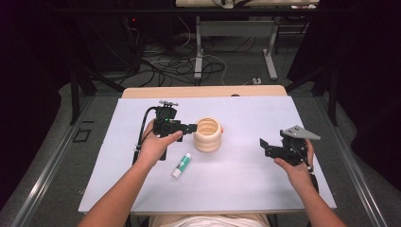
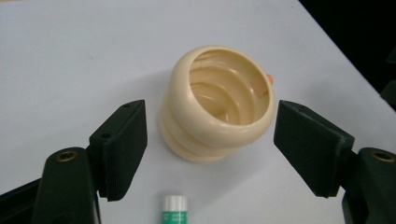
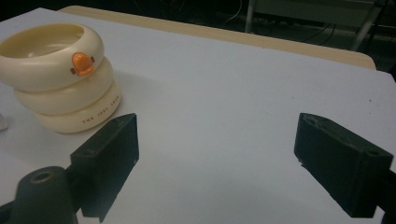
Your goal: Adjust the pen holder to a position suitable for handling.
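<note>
Hovering just left of the cream ribbed cup (image 1: 208,134), the left hand-held gripper (image 1: 191,127) points its jaws at the cup's rim; in the left gripper view the cup (image 2: 217,105) sits between the two pads (image 2: 123,147), which stand clear of its sides, so the jaws are apart and grip nothing. Probably lined up that way to straddle the cup, or just let go of it; can't tell which.

The cup stands upright and empty, stacked-ring shape, with an orange duck-bill mark (image 3: 81,64) on the side turned toward the right hand-held gripper, plus small printed lettering low on the wall, too small to read fully.

A glue stick (image 1: 181,165), white with a green label, lies flat just in front of the cup on the person's side, near the left hand (image 1: 153,146), untouched.

The right hand-held gripper (image 1: 263,144) is well to the right of the cup, jaws spread wide with only bare surface between them, aimed toward the cup, looks parked and waiting.

The surface (image 1: 246,179) is a pale grey-white sheet over a wooden top whose edge shows beyond the cup. Behind that: dark room, grey floor, loose cables (image 1: 175,66), metal table legs (image 1: 198,47), black frame struts either side.
</note>
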### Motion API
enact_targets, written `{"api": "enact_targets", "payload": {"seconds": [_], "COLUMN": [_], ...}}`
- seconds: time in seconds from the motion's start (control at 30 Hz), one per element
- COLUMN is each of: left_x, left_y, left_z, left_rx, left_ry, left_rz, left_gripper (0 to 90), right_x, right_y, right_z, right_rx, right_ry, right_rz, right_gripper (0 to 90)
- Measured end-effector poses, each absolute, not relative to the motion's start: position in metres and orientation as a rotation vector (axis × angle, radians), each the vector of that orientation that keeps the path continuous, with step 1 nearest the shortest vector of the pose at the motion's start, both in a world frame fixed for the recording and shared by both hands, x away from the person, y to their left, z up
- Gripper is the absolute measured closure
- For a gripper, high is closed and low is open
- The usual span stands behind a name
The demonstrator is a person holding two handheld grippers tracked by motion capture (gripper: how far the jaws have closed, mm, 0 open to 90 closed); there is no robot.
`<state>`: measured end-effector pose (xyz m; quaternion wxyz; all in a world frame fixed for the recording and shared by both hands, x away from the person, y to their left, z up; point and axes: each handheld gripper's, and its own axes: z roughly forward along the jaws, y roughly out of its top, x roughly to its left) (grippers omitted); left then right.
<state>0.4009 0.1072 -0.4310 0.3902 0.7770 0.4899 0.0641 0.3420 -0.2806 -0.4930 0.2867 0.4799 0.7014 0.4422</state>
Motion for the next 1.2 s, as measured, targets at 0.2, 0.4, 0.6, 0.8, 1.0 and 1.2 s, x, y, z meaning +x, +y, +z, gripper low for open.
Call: {"api": "enact_targets", "payload": {"seconds": [0.2,0.4,0.6,0.8,1.0,1.2], "left_x": [0.39,0.381,0.373,0.366,0.36,0.353], "left_y": [0.116,0.126,0.132,0.135,0.136,0.139], "left_z": [-0.437,-0.444,-0.457,-0.463,-0.47,-0.476], "left_rx": [1.994,2.022,2.042,2.071,2.068,2.077], "left_ry": [1.222,1.21,1.226,1.21,1.201,1.202], "left_rz": [0.27,0.327,0.318,0.316,0.286,0.267], "left_gripper": [17.8,16.2,16.8,19.2,22.0,22.2], "right_x": [0.342,0.342,0.342,0.342,0.342,0.341], "right_y": [-0.279,-0.279,-0.279,-0.279,-0.279,-0.279], "right_z": [-0.493,-0.493,-0.494,-0.494,-0.494,-0.493], "right_rx": [1.274,1.269,1.269,1.274,1.272,1.263], "right_ry": [1.871,1.877,1.874,1.88,1.876,1.885], "right_rz": [1.181,1.174,1.178,1.18,1.181,1.179], "right_gripper": [13.4,13.4,13.4,13.4,13.4,13.4]}}
